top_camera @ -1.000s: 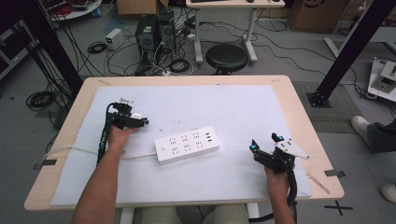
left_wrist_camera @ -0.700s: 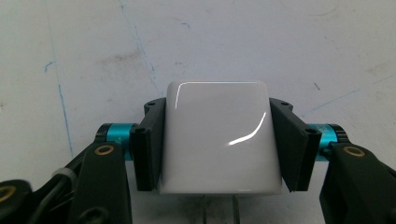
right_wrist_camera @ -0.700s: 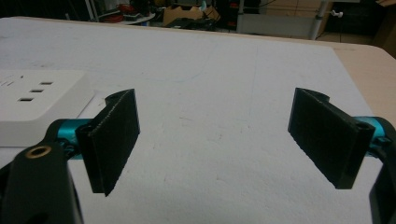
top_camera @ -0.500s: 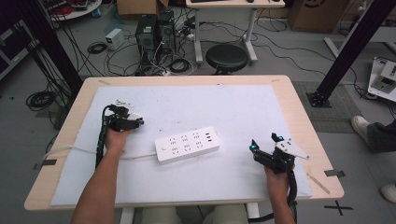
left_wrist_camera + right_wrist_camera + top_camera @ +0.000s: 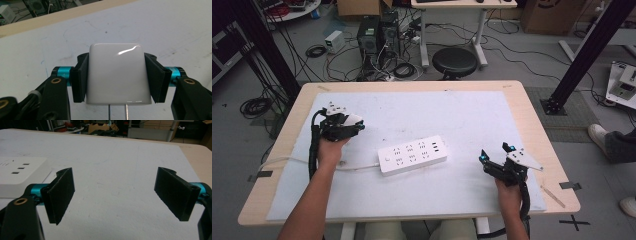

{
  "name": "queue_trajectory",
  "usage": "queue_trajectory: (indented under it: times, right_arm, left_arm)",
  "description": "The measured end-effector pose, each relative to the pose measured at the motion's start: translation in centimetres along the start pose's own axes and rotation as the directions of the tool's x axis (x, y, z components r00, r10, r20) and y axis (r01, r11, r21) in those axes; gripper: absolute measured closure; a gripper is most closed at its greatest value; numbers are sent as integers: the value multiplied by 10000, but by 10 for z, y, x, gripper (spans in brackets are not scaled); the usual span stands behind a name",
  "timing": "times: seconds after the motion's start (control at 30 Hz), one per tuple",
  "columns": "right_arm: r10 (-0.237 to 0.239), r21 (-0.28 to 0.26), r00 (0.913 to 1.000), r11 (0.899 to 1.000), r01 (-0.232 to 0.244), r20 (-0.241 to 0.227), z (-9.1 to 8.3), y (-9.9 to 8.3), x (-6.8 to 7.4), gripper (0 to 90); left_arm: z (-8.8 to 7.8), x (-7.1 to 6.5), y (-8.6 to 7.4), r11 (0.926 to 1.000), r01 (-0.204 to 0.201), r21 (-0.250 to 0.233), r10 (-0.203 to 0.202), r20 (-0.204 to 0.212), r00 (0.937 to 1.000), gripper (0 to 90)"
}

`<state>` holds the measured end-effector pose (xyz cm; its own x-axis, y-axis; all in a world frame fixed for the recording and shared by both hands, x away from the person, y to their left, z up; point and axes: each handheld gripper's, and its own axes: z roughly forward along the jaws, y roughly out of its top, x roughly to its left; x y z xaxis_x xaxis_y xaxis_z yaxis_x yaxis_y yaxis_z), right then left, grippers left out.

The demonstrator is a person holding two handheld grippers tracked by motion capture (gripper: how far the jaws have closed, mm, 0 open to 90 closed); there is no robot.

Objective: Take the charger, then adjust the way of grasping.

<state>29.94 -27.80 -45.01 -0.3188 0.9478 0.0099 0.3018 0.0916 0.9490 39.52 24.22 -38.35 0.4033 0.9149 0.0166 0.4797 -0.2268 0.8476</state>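
Between left gripper (image 5: 117,75) jaws, white plug (image 5: 116,72)

obstacle: power strip (image 5: 412,154) mid-mat | free: white mat (image 5: 452,112) beyond and right of it

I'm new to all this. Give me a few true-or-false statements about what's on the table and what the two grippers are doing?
1. The left gripper is clamped on a white plug. True.
2. The right gripper holds the power strip. False: its jaws stand wide open and empty, the strip off to the side.
3. The strip lies flat on the white mat. True.
4. The plug is already in the strip. False: it is held apart, left of it.
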Motion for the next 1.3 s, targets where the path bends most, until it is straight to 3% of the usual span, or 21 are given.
queue_trajectory:
  times: [0.47,0.53,0.93,1.13,1.3]
  right_arm:
    - [31,-10,10000,10000,-31,-2,0,0,0,170]
    - [-19,-38,10000,10000,19,23,0,0,0,170]
    - [-60,-30,10000,10000,60,-21,0,0,0,170]
    - [-129,-81,9999,9999,129,-25,0,0,0,171]
    - [-133,-117,9999,9998,133,7,-1,-1,1,170]
  left_arm:
    - [-30,-16,4,9989,-83,-452,89,122,9999,425]
    - [-35,-20,5,9983,-238,-536,252,238,9994,425]
    - [-41,-26,4,9968,-303,-733,335,422,9985,425]
    - [-42,-29,5,9957,-473,-800,511,464,9976,425]
    - [-46,-39,5,9937,-712,-864,769,651,9949,425]
